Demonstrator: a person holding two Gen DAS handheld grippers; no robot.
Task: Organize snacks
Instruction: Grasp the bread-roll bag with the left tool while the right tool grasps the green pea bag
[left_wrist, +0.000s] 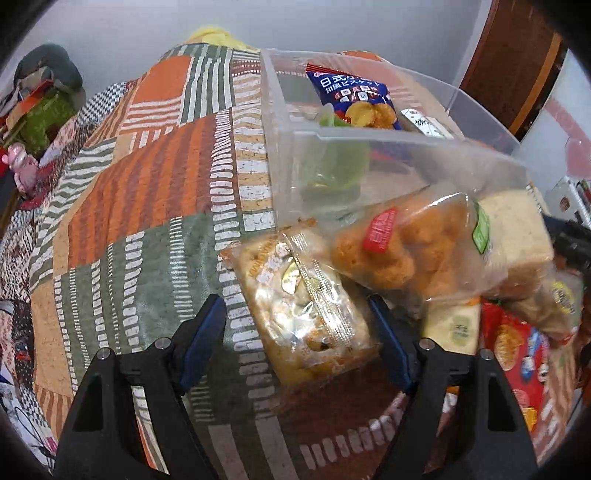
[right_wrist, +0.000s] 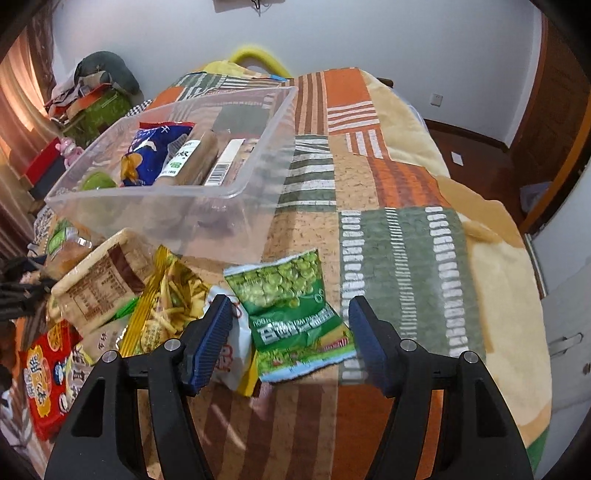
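A clear plastic bin stands on the patchwork blanket and holds a blue biscuit bag, a green item and long packets. My left gripper is open, its jaws on either side of a clear-wrapped pale cake that lies on the blanket by the bin. My right gripper is open, its jaws on either side of a green pea bag that lies flat on the blanket. A pile of snacks lies in front of the bin: an orange puff bag and a yellow stick-snack bag.
A red snack pack and a tan cracker block lie in the pile. The blanket covers the bed. Clutter and a pink toy sit at the far left. A wooden door is at right.
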